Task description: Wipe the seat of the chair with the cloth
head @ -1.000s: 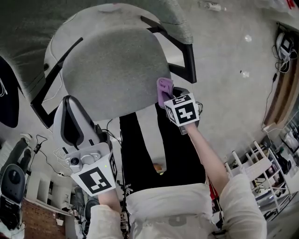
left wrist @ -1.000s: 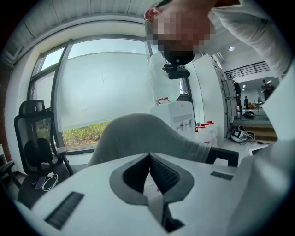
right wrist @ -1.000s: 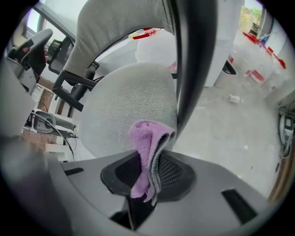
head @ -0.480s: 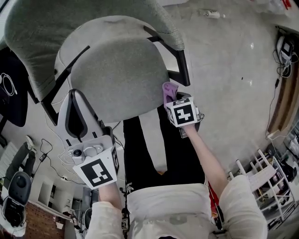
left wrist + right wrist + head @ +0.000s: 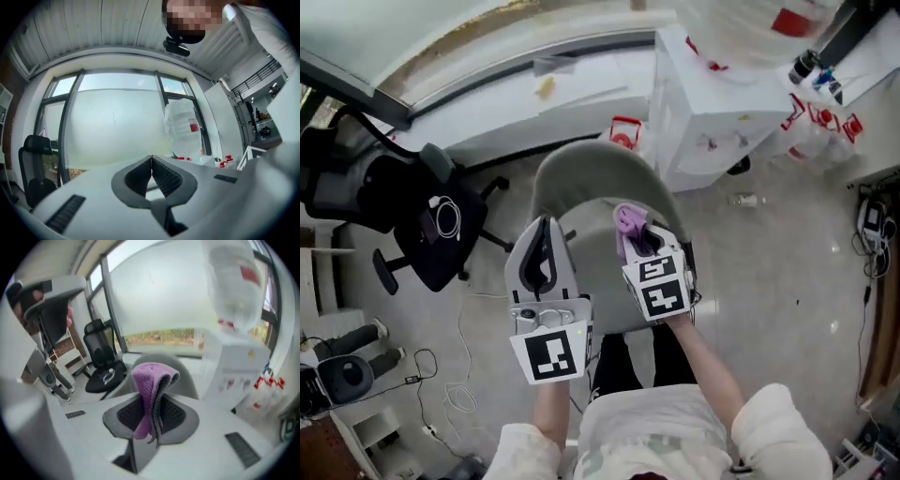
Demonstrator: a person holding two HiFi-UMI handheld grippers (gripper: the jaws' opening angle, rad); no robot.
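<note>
The purple cloth (image 5: 150, 378) is clamped between the jaws of the right gripper (image 5: 639, 234) and is folded over their tips. The jaws of the left gripper (image 5: 151, 158) are closed tip to tip on nothing. Both grippers are held above the grey chair (image 5: 586, 178), clear of it, and its seat is largely hidden beneath them. A black office chair (image 5: 431, 225) is seen to the left and a white cabinet (image 5: 712, 103) beyond.

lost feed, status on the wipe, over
Left gripper shut, empty. Right gripper shut on purple fleecy cloth, held up off the grey padded chair. Nothing in the way.
</note>
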